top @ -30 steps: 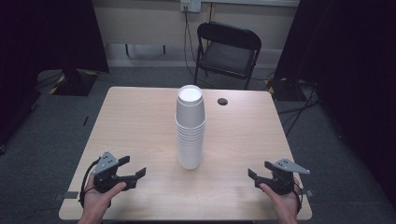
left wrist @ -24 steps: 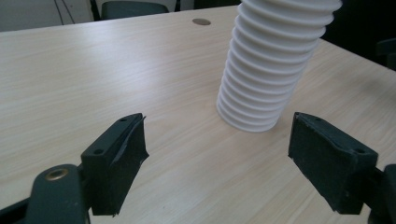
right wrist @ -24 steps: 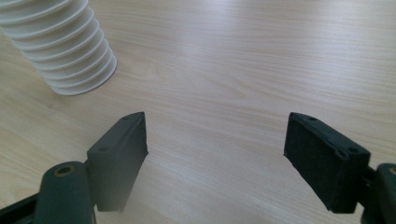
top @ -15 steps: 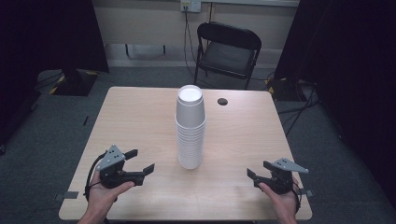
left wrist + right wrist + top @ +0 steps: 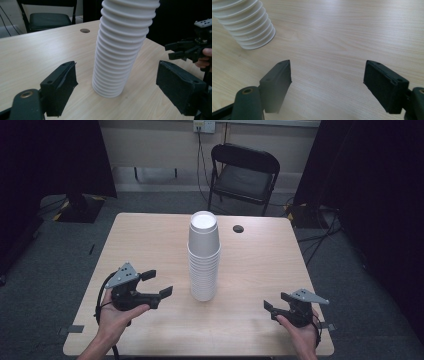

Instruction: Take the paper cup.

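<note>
I'm holding my left gripper (image 5: 159,283) wide open, aiming at the upright cup stack (image 5: 203,257) — not touching. My right gripper (image 5: 274,305) is sitting well apart, jaws spread, gripping nothing.

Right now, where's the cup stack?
In the high view the cup stack stands upright mid-table, between the left gripper and the right gripper, nearer the left one.

left tool (image 5: 159,283) nearer cup stack (image 5: 203,260)
</note>
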`<state>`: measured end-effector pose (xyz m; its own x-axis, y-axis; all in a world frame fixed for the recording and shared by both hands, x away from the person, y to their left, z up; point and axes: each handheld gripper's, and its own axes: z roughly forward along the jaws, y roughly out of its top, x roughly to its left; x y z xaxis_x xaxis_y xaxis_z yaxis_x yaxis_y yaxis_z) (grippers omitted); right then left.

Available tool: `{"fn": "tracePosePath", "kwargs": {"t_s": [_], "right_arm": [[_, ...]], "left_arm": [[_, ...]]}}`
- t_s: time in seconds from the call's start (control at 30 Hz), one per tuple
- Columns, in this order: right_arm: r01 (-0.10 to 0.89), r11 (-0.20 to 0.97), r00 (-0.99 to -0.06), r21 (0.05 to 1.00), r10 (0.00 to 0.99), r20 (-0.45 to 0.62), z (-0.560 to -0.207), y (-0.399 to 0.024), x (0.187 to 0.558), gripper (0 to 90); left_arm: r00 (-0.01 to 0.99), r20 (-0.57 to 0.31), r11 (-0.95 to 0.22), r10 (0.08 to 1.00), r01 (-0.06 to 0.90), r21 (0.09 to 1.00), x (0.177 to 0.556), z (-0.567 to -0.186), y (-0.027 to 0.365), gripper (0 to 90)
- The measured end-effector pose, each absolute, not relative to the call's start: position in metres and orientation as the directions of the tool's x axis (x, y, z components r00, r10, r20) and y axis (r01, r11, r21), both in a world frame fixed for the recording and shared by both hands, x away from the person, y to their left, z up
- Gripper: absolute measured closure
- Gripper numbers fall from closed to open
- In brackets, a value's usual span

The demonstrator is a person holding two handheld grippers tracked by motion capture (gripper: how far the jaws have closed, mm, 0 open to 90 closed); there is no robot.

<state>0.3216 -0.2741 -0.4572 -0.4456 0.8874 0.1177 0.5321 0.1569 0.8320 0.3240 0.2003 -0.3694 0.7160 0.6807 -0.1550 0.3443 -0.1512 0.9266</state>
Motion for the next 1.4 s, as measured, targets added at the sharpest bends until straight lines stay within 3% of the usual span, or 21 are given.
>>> {"fn": "tracePosePath", "kwargs": {"t_s": [0.3,0.9,1.03,1.4], "right_arm": [[0.535,0.160,-0.448,0.829,0.886,0.118,-0.457,-0.274,0.323,21.9],[0.545,0.163,-0.445,0.822,0.888,0.119,-0.459,-0.273,0.324,21.5],[0.545,0.162,-0.445,0.823,0.888,0.119,-0.459,-0.274,0.324,21.4],[0.546,0.160,-0.441,0.822,0.889,0.120,-0.459,-0.275,0.324,21.3]], "left_arm": [[0.773,-0.161,-0.147,0.613,0.312,0.939,0.334,-0.348,0.192,15.7],[0.803,-0.080,-0.146,0.591,0.203,0.968,0.347,-0.305,0.169,15.7],[0.810,-0.111,-0.108,0.575,0.210,0.972,0.354,-0.301,0.162,15.6],[0.801,-0.090,-0.108,0.591,0.190,0.976,0.368,-0.281,0.143,15.7]]}}
